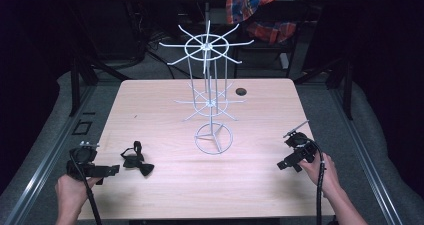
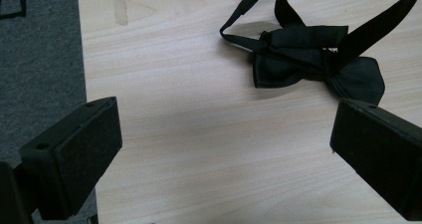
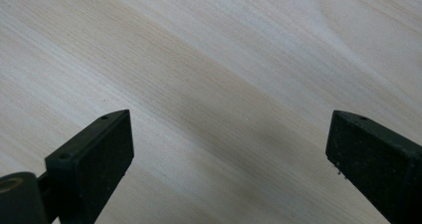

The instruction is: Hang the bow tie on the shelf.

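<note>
A black bow tie (image 1: pixel 136 160) with its strap lies on the pale wooden table (image 1: pixel 160 110) at the near left; it also lies ahead of the left jaws, the bow tie (image 2: pixel 308 59) untouched. My left gripper (image 1: pixel 111 171) is open at the table's near-left edge, just left of the tie, nothing between its fingers (image 2: pixel 79 154). My right gripper (image 1: pixel 286 165) is open over bare wood at the near right, its fingers (image 3: pixel 94 154) wide apart. A white wire display rack (image 1: pixel 210 85) with two tiers of hooks stands mid-table.
The rack's round wire base (image 1: pixel 214 138) rests in the table's centre. A small dark hole (image 1: pixel 241 91) sits near the far edge. Grey floor (image 1: pixel 45 135) and metal rails flank the table. Colourful cloth (image 1: pixel 260 10) hangs behind.
</note>
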A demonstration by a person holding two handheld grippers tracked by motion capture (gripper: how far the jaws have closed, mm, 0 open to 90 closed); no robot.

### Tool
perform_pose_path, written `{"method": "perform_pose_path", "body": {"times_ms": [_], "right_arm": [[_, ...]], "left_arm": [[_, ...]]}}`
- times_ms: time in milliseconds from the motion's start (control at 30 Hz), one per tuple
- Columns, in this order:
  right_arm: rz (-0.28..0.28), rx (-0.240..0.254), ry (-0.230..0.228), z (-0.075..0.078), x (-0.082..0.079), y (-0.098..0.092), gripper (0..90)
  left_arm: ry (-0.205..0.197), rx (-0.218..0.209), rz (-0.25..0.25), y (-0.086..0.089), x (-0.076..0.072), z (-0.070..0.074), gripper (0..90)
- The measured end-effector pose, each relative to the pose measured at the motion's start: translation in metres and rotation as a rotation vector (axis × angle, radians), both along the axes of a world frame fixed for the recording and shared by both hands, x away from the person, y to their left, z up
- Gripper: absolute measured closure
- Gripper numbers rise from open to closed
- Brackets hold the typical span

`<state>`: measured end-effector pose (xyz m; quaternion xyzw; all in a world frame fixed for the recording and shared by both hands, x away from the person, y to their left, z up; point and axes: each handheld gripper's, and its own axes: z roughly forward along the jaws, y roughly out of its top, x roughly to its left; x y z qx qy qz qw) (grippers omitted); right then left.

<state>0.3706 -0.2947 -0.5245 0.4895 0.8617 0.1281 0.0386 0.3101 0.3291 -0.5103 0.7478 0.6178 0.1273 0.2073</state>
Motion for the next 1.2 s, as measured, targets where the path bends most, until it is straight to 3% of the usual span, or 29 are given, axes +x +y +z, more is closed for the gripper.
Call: {"method": "perform_pose_path", "body": {"times_ms": [467, 500, 1200], "right_arm": [[-0.033, 0.032, -0.026, 0.0002, -0.0017, 0.0015, 4.2], [-0.017, 0.016, 0.004, 0.0021, -0.0006, 0.0007, 4.3], [-0.010, 0.015, 0.005, -0.0013, 0.0006, 0.0020, 4.2]], "left_arm": [[-0.003, -0.007, -0.001, -0.0001, -0.0005, 0.0007, 0.0], [-0.003, -0.009, -0.001, -0.0002, -0.0005, 0.0005, 0.0], [-0.030, -0.024, -0.017, -0.0096, 0.0003, 0.0082, 0.0]]}}
